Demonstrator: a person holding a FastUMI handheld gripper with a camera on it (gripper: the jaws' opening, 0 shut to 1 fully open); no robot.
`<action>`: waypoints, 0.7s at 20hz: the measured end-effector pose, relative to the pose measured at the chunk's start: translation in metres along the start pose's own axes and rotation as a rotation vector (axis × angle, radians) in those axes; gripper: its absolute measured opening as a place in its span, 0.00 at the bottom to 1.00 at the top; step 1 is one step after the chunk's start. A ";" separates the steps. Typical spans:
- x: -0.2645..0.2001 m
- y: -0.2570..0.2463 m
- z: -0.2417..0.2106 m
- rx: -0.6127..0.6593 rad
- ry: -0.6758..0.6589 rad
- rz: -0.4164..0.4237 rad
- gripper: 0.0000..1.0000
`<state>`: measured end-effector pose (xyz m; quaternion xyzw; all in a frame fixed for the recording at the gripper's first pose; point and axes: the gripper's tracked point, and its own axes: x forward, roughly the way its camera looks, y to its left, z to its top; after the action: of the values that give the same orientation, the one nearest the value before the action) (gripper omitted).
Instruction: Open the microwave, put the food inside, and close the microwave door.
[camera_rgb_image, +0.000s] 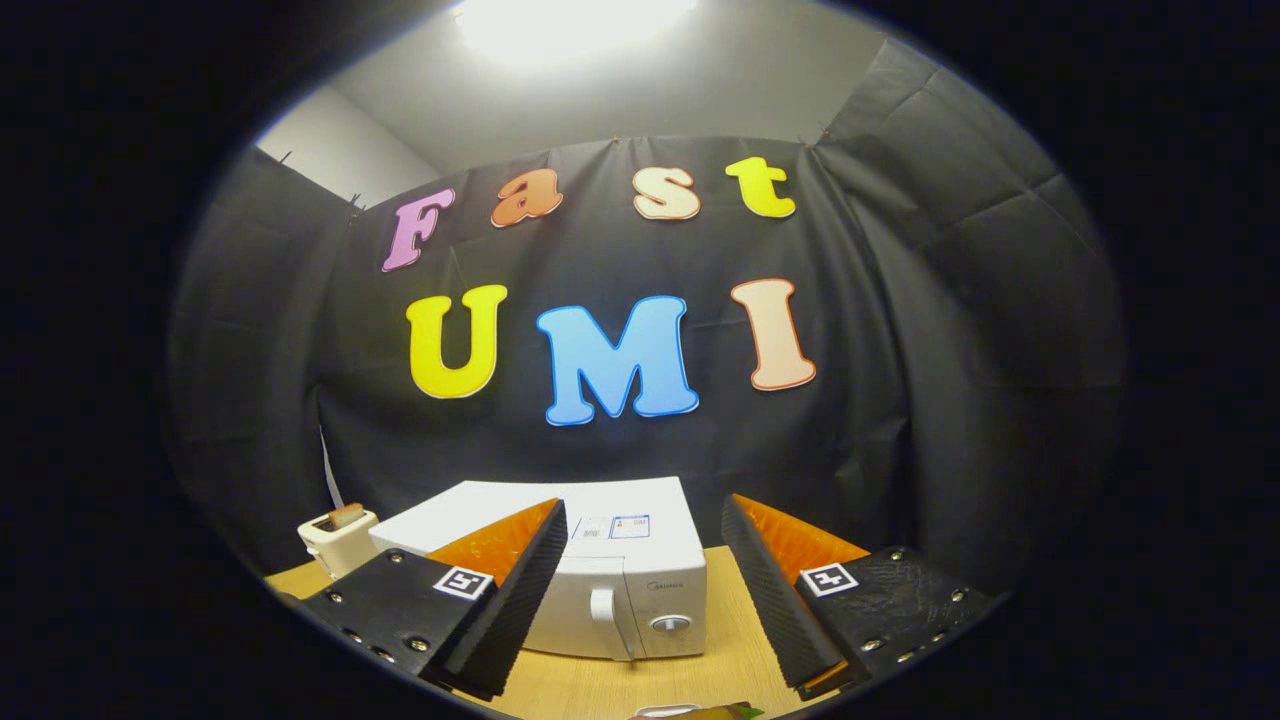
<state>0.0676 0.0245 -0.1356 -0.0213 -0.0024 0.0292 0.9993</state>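
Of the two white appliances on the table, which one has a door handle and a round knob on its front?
The microwave, between the open fingers of the hand-held gripper. The small toaster beside it shows neither.

The microwave (600, 575) was white, with a white handle (603, 618) and dial (668, 624). Left of it, the toaster (335, 538) was cream. The worktop (730, 640) was pale wood.

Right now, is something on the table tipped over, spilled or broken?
Nothing stands out. The microwave sits upright on the table with its door shut, beyond the open gripper. The toaster stands upright beside it.
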 end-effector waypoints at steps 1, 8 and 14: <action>0.003 0.001 -0.013 -0.014 0.004 -0.005 0.96; 0.044 0.017 -0.116 0.004 0.092 -0.022 0.96; 0.066 0.036 -0.172 -0.012 0.132 -0.005 0.95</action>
<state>0.1326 0.0571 -0.3083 -0.0293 0.0631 0.0251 0.9973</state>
